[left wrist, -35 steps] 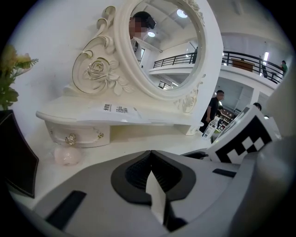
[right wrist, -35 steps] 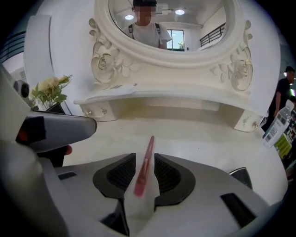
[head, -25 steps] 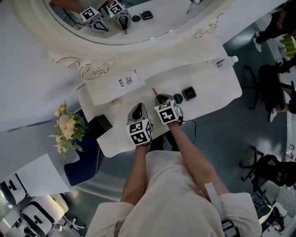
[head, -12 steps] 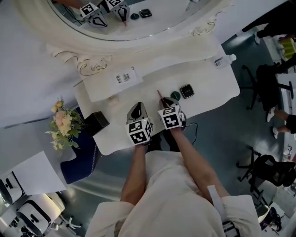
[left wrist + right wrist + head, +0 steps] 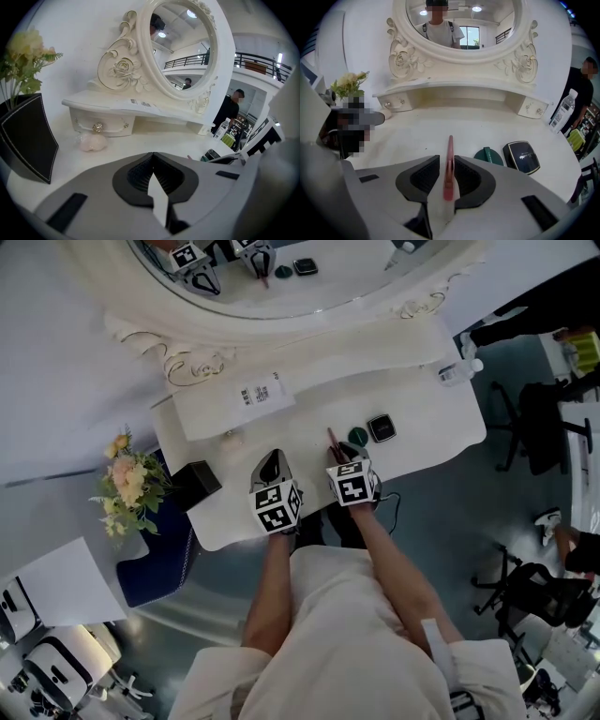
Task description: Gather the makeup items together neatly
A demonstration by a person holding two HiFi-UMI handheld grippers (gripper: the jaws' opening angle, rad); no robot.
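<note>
A white table (image 5: pixel 422 418) carries a large oval mirror (image 5: pixel 459 23) in a carved white frame, and a person in a pale top faces it with 2 grippers low in front of the mirror. To the mirror's left, off the table's edge, is a bunch of pale flowers (image 5: pixel 127 488), and beside it a black angular holder (image 5: pixel 199 486) sits on the table's corner. A clear water bottle (image 5: pixel 459 371) lies at the mirror's right end.

The left gripper (image 5: pixel 151 157) has its jaws pressed together on nothing. The right gripper (image 5: pixel 447 158) points at the mirror's centre. Its jaws are opening, with a slim pink makeup pencil (image 5: pixel 450 145) between them, its tip aimed toward the mirror and a gap showing beside it.

Right of the pencil, in front of the mirror's right half, a square black compact (image 5: pixel 521 157) and a round green case (image 5: pixel 488 157) lie just beside each other. A small pink lump (image 5: pixel 93 142) rests under the mirror's left drawer.
</note>
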